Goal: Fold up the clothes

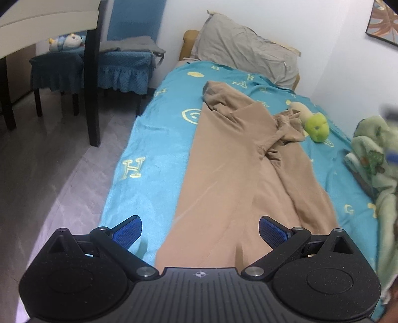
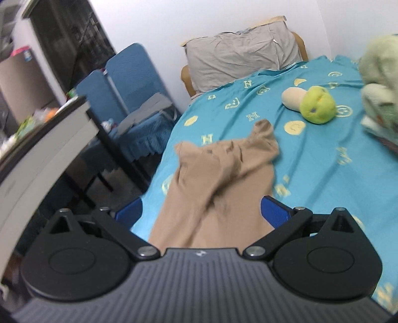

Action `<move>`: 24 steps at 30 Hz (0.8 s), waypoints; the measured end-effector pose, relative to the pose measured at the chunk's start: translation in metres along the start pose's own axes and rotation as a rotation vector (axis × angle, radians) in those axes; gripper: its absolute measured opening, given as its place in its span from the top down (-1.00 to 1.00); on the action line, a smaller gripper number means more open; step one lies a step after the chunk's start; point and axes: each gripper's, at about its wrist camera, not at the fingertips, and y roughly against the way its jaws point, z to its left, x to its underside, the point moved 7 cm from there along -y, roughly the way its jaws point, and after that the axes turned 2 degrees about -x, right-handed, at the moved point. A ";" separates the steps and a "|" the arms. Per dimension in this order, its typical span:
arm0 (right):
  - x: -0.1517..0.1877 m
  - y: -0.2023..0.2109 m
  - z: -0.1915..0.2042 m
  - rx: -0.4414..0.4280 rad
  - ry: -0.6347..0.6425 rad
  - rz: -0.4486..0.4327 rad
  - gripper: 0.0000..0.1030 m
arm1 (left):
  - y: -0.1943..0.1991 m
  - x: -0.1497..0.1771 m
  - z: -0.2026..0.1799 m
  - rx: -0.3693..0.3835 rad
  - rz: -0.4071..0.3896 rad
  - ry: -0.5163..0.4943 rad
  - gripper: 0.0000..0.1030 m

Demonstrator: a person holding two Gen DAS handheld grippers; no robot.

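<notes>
A tan garment [image 1: 231, 159] lies lengthwise on the blue bed sheet [image 1: 149, 159], rumpled at its far end with a bunched sleeve by the toy. My left gripper [image 1: 200, 232] is open and empty, its blue pads [image 1: 128, 232] spread over the garment's near end. In the right wrist view the same tan garment [image 2: 216, 179] runs away from me on the sheet [image 2: 323, 161]. My right gripper [image 2: 201, 213] is open and empty above its near part.
A grey pillow [image 1: 246, 49] leans at the head of the bed. A green plush toy [image 1: 317, 126] lies right of the garment. A green blanket [image 1: 375, 154] is piled at the right edge. Blue-covered chairs [image 1: 124, 67] and a table [image 1: 47, 22] stand left of the bed.
</notes>
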 end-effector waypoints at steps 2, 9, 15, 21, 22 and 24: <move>0.026 0.030 -0.005 0.009 0.007 -0.017 -1.00 | 0.004 0.001 -0.001 0.006 0.016 0.005 -0.97; 0.061 0.060 -0.040 0.089 -0.096 -0.031 -1.00 | 0.013 -0.001 -0.003 0.052 0.126 -0.011 -0.77; 0.064 0.032 -0.038 0.056 -0.089 0.045 -1.00 | 0.018 -0.002 0.010 0.000 0.260 -0.222 -0.68; 0.071 0.026 -0.038 0.033 -0.088 0.077 -1.00 | 0.002 0.004 0.040 0.123 0.445 -0.202 -0.51; 0.071 0.025 -0.040 0.036 -0.095 0.080 -1.00 | -0.001 0.007 0.042 0.141 0.473 -0.219 -0.49; 0.073 0.024 -0.043 0.042 -0.110 0.087 -1.00 | -0.007 0.014 0.045 0.178 0.528 -0.253 -0.40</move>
